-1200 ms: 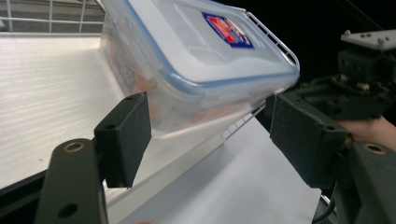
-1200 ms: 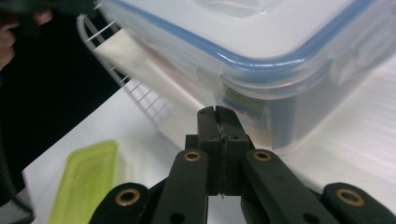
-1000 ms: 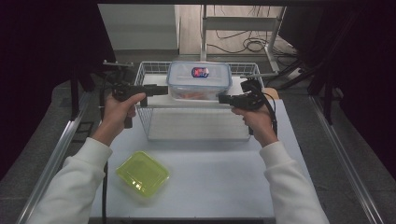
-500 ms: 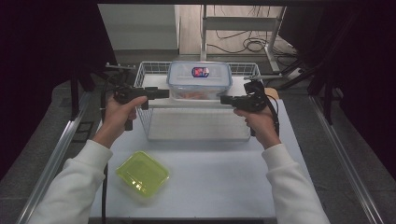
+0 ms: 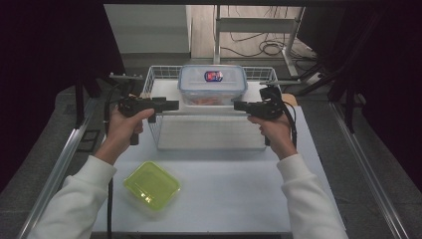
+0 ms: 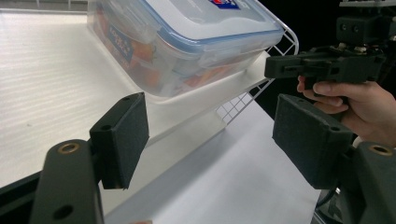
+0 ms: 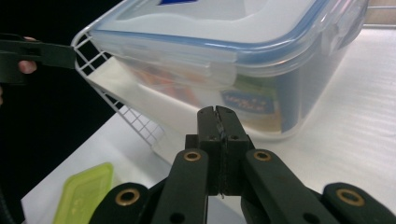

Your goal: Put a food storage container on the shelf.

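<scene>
A clear lidded food container (image 5: 213,84) with a blue seal sits inside a white wire basket (image 5: 209,132) at the back of the table. My left gripper (image 5: 171,105) hovers just off the container's left near corner. In the left gripper view its pads (image 6: 122,135) stand wide apart, open and empty, below the container (image 6: 187,42). My right gripper (image 5: 238,105) is by the container's right near corner. The right gripper view shows that gripper (image 7: 215,112) with its jaws pressed together, holding nothing, pointed at the container's side (image 7: 233,51).
A yellow-green shallow tub (image 5: 152,185) lies on the white table near the front left and appears in the right gripper view too (image 7: 81,191). A metal rail (image 5: 64,154) runs along the table's left side. Cables lie on the floor behind the basket.
Both grippers have drifted a little toward the near side of the basket. The container and the green tub have not moved.
</scene>
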Motion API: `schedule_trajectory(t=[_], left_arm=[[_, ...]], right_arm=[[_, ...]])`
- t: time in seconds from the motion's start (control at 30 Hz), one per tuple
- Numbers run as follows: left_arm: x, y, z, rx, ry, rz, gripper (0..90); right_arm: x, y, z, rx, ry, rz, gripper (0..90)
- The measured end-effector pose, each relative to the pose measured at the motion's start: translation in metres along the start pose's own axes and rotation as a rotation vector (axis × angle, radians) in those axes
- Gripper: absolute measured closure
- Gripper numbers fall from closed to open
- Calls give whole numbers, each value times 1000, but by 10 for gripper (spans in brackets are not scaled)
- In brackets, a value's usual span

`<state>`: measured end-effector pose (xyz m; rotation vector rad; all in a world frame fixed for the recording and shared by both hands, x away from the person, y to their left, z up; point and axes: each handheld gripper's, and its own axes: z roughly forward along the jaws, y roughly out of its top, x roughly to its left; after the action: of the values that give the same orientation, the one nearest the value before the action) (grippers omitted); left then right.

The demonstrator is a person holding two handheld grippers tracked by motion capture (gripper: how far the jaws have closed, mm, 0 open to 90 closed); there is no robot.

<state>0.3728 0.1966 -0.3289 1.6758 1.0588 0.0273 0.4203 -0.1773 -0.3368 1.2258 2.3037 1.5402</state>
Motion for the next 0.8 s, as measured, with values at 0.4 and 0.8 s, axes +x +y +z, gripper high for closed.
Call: schedule_trajectory(t=[0.4, 0.8], left_arm=[[-17, -52, -13, 18, -21, 44, 275], [0, -131, -9, 141, 22, 69, 289]], right_arm=[[9, -43, -35, -2, 16, -22, 873], [6, -121, -39, 102, -4, -30, 453]])
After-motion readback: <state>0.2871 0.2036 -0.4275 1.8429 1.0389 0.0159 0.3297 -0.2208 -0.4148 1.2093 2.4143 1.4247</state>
